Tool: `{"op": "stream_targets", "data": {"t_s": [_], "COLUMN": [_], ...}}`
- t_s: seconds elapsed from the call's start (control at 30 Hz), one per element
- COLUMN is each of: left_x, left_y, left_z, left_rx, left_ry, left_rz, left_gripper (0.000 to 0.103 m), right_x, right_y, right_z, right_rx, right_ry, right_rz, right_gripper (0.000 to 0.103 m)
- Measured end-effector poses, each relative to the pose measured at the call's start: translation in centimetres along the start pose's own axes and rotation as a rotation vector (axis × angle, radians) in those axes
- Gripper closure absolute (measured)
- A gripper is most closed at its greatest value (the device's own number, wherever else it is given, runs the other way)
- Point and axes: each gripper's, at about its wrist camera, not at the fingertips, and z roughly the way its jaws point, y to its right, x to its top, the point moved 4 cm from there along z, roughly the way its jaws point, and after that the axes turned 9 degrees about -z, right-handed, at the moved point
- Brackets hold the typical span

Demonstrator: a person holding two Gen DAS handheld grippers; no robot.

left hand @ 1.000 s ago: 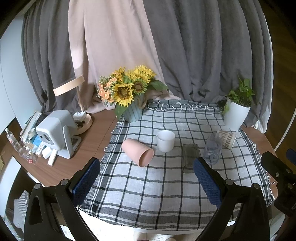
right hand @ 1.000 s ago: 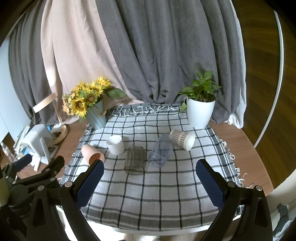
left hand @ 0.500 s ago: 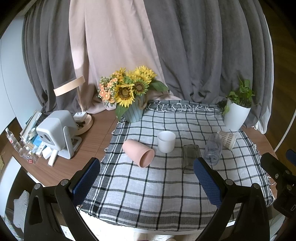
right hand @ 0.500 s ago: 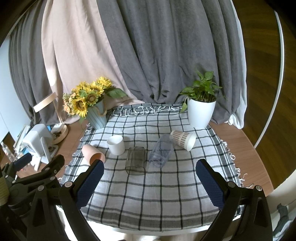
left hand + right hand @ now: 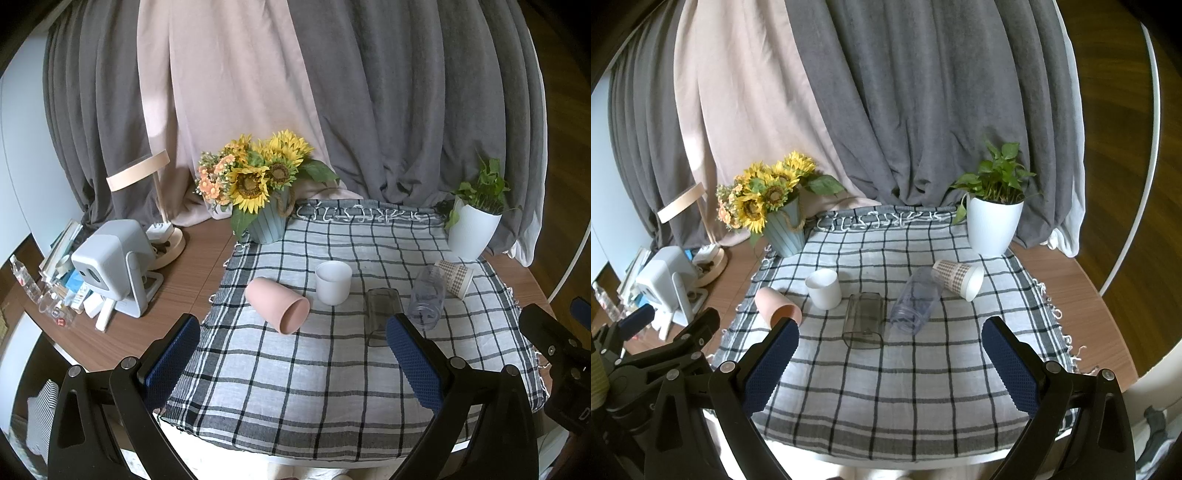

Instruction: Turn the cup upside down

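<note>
Several cups sit on the checked cloth (image 5: pixel 314 369). A white cup (image 5: pixel 332 282) (image 5: pixel 823 288) stands upright, mouth up. A pink cup (image 5: pixel 277 304) (image 5: pixel 776 307) lies on its side to its left. A smoky clear glass (image 5: pixel 380 315) (image 5: pixel 864 319), a clear plastic cup (image 5: pixel 427 296) (image 5: pixel 916 300) and a patterned paper cup (image 5: pixel 455 276) (image 5: pixel 958 277) also lie on their sides. My left gripper (image 5: pixel 293 363) and right gripper (image 5: pixel 890 367) are open and empty, held over the cloth's near edge, short of the cups.
A sunflower vase (image 5: pixel 266 218) stands at the cloth's back left and a white potted plant (image 5: pixel 994 225) at the back right. A white device (image 5: pixel 110 266), a lamp (image 5: pixel 159 229) and small clutter sit on the wooden table at left. Curtains hang behind.
Both views have shifted very slightly; the cups lie as before and both grippers stay open.
</note>
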Motion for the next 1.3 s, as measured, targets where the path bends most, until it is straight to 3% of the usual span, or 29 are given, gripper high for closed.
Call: {"op": "stream_targets", "data": {"t_s": [0.27,0.43,0.87,1.03,1.3], "left_x": [0.5,-0.8,-1.3,-1.3,-1.1], "left_y": [-0.5,-0.7,-2.8,-3.3,-3.4], "left_z": [1.5,4.5,12.7,15.7,17.7], "left_rx": [-0.002,0.000,0.096,0.124,0.211], "left_ry": [-0.032,-0.122,-0.272,-0.329,-0.293], "left_rz": [-0.001,0.007,-0.014,-0.050,-0.039], "left_gripper": [0.000,0.000,0.000,0.000,0.000], "right_x": [-0.2,-0.3,-0.1,0.4,0.2], "right_y": [-0.3,-0.5,-2.4,-2.7,-3.9], "right_z": [0.6,2.7,12.9,18.2,25.1], "right_rx": [-0.005,-0.005,0.072,0.129,0.181], "right_ry": [-0.011,-0.036,-0.174,-0.267,-0.384], "right_rz": [-0.005,0.000,0.003,0.001,-0.040], "right_gripper": [0.003,0.003,0.003,0.009,0.020]}}
